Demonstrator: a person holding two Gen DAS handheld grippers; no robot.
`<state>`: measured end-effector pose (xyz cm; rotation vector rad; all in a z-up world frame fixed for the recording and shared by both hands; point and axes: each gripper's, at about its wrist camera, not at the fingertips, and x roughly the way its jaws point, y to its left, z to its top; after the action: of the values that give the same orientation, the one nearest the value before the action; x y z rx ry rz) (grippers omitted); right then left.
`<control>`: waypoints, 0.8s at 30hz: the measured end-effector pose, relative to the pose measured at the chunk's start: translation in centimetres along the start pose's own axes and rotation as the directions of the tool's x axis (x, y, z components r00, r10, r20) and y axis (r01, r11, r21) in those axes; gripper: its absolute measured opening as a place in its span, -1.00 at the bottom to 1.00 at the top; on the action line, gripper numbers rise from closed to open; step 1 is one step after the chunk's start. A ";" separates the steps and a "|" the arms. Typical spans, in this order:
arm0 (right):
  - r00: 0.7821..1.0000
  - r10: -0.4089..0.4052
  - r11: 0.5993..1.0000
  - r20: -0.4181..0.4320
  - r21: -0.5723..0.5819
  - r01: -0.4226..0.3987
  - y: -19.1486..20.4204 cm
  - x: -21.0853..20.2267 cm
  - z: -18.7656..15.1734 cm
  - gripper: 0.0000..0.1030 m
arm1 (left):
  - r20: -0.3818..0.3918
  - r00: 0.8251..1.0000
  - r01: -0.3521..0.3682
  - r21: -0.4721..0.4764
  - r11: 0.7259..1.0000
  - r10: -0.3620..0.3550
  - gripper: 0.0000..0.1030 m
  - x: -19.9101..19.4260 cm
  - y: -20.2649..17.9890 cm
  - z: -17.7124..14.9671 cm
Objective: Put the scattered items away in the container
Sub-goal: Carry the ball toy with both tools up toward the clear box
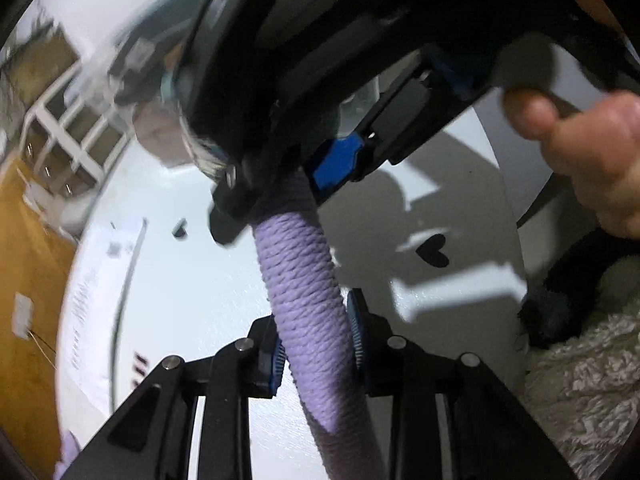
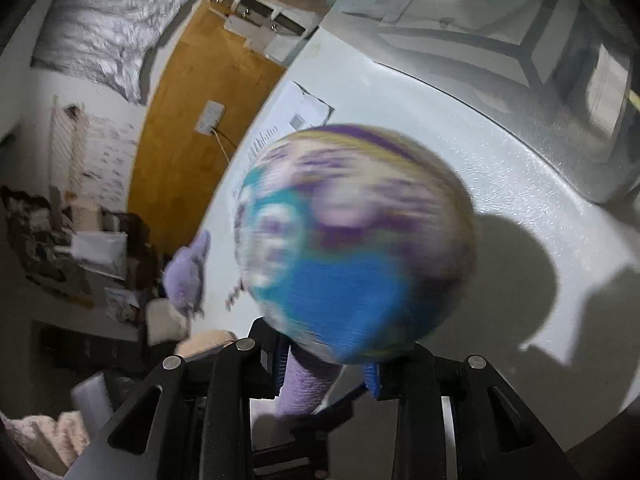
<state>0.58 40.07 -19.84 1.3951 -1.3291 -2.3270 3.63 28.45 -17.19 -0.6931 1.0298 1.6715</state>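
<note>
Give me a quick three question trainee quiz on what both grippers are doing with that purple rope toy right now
1. True or false: the purple rope lies loose on the white table.
2. What hangs at the rope's end in the right wrist view?
3. Which holds the rope: A left gripper only, B right gripper only, C both?

Key: 1 false, it is gripped. 2 a multicoloured ball, blurred. 3 C.

White glossy table (image 2: 460,168) over an orange-brown wooden floor (image 2: 188,128), lit harshly.
</note>
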 end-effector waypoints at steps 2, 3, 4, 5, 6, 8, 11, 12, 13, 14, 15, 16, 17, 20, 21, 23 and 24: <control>0.999 -0.032 0.999 -0.024 -0.011 0.032 -0.1 0.3 -0.1 -0.22 | 0.026 1.000 -0.004 0.026 1.000 0.004 -0.46 -0.7 -0.5 0.1; 0.999 -0.036 0.999 -0.035 0.000 0.036 -0.3 0.5 -0.2 -0.22 | 0.022 1.000 0.004 0.027 1.000 -0.004 -0.46 -0.8 -0.6 0.2; 0.999 -0.030 1.000 -0.037 0.007 0.030 -0.5 0.5 -0.3 -0.22 | 0.022 1.000 0.006 0.030 1.000 -0.007 -0.46 -0.9 -0.7 0.2; 0.999 -0.025 1.000 -0.037 0.011 0.025 -0.7 0.4 -0.4 -0.24 | 0.032 0.999 -0.002 0.033 0.999 0.001 -0.46 -1.0 -0.8 -0.1; 0.999 -0.025 1.000 -0.033 0.003 0.025 -0.5 0.2 -0.4 -0.28 | 0.038 0.999 -0.009 0.036 0.999 0.007 -0.46 -1.0 -0.9 -0.2; 0.999 -0.024 1.000 -0.022 -0.013 0.024 -0.1 -0.1 -0.5 -0.31 | 0.050 0.999 -0.021 0.035 0.999 0.020 -0.46 -1.3 -0.8 -0.4; 0.999 -0.043 0.996 0.023 -0.078 0.045 1.8 -1.2 -0.7 -0.31 | 0.087 0.995 -0.049 0.032 0.998 0.046 -0.46 -2.4 -0.4 -0.2; 0.998 -0.044 0.993 0.044 -0.103 0.049 2.6 -1.8 -0.7 -0.31 | 0.100 0.994 -0.058 0.031 0.998 0.054 -0.46 -2.8 -0.3 -0.2; 0.997 -0.045 0.990 0.065 -0.129 0.053 3.5 -2.4 -0.7 -0.31 | 0.115 0.991 -0.068 0.031 0.997 0.064 -0.46 -3.2 0.0 0.0; 0.995 -0.045 0.986 0.088 -0.155 0.058 4.4 -3.0 -0.6 -0.32 | 0.134 0.988 -0.082 0.032 0.996 0.077 -0.46 -3.8 0.4 0.4; 0.992 -0.041 0.980 0.117 -0.187 0.062 5.5 -4.0 -0.5 -0.33 | 0.152 0.984 -0.096 0.033 0.995 0.090 -0.46 -4.3 0.8 0.8; 0.989 -0.038 0.974 0.145 -0.215 0.069 6.5 -4.9 -0.4 -0.34 | 0.178 0.978 -0.115 0.034 0.993 0.108 -0.46 -5.1 1.3 1.3; 0.983 -0.030 0.966 0.181 -0.247 0.075 7.8 -6.2 -0.1 -0.35 | 0.211 0.969 -0.140 0.036 0.990 0.130 -0.46 -6.1 1.8 2.0; 0.959 0.001 0.941 0.284 -0.326 0.095 11.0 -10.0 0.7 -0.39 | 0.309 0.933 -0.206 0.033 0.978 0.186 -0.46 -9.0 3.4 4.8; 0.946 0.012 0.930 0.325 -0.351 0.109 12.1 -11.6 0.9 -0.39 | 0.346 0.916 -0.228 0.028 0.973 0.205 -0.46 -9.8 3.9 5.9; 0.914 0.036 0.907 0.404 -0.398 0.140 14.2 -14.7 1.5 -0.42 | 0.428 0.870 -0.277 0.012 0.961 0.245 -0.46 -12.0 4.9 8.6; 0.898 0.047 0.898 0.438 -0.413 0.155 15.0 -16.2 1.8 -0.42 | 0.458 0.851 -0.293 0.006 0.956 0.258 -0.46 -12.7 5.3 9.6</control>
<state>3.75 40.15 2.12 0.8073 -0.7477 -2.8567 3.10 30.48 -0.56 -0.0837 0.8722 1.9111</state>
